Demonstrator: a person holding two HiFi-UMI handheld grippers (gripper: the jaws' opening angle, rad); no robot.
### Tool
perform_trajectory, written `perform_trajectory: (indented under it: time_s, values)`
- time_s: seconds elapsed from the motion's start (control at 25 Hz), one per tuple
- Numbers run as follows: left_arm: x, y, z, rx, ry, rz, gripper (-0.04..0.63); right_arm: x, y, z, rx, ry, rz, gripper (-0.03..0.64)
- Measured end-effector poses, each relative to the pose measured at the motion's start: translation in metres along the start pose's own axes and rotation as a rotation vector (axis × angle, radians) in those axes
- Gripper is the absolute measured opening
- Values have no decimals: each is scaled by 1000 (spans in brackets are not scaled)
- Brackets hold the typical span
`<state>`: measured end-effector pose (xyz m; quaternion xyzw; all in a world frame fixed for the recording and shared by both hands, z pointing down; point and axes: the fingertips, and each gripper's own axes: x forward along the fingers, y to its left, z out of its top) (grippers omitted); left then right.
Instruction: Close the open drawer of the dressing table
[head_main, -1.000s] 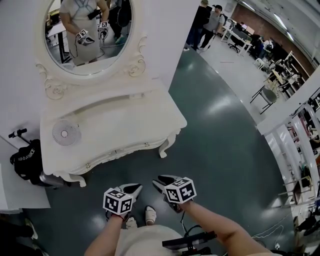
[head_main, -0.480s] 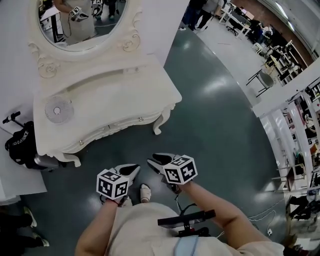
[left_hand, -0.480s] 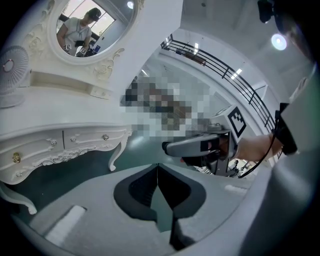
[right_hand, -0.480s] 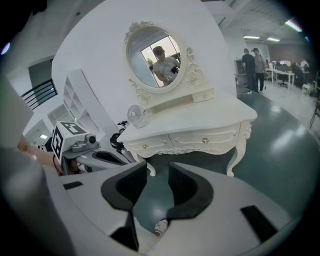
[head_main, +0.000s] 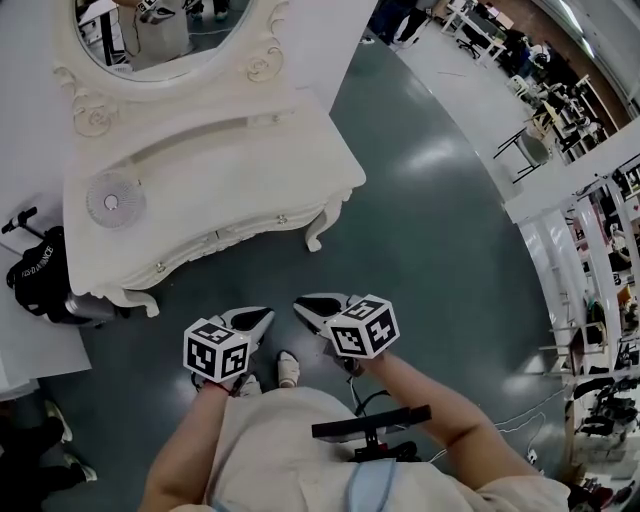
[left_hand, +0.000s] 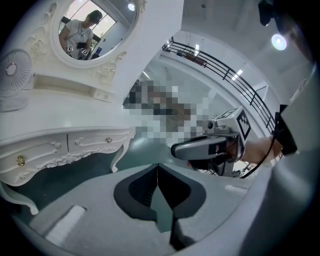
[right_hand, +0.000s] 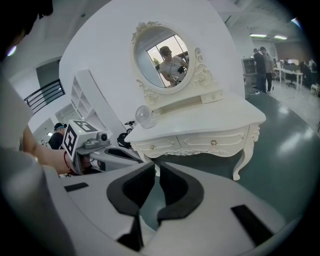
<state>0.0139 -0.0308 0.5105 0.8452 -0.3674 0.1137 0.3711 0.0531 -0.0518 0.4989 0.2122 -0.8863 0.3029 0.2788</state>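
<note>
On the dressing table (head_main: 230, 190)'s near front, the drawers (right_hand: 212, 140) are sitting flush: closing looks done. The left gripper (head_main: 262, 317) is hanging pinched together and empty. The right gripper (head_main: 303, 304), jaws just closing, is gaping narrowly on nothing.

The white carved dressing table (head_main: 230, 185) stands with drawers (right_hand: 212, 143) shut flush.

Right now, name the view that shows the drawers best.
The right gripper view: it faces the drawers nearly head-on, both fronts and knobs plain, apparently flush. The left gripper view has the drawers slanted near its left edge. The head view looks steeply down, leaving only a thin front strip.
</note>
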Motion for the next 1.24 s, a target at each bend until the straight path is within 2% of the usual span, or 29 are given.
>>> perform_trajectory:
  time_s: [0.28, 1.24]
  values:
    - [0, 0, -2, -8, -5, 3, 9, 1, 8, -5, 3, 10, 33, 15]
    - [0, -12, -13, -6, 7, 15, 9, -7, 16, -19, 5, 22, 57, 15]
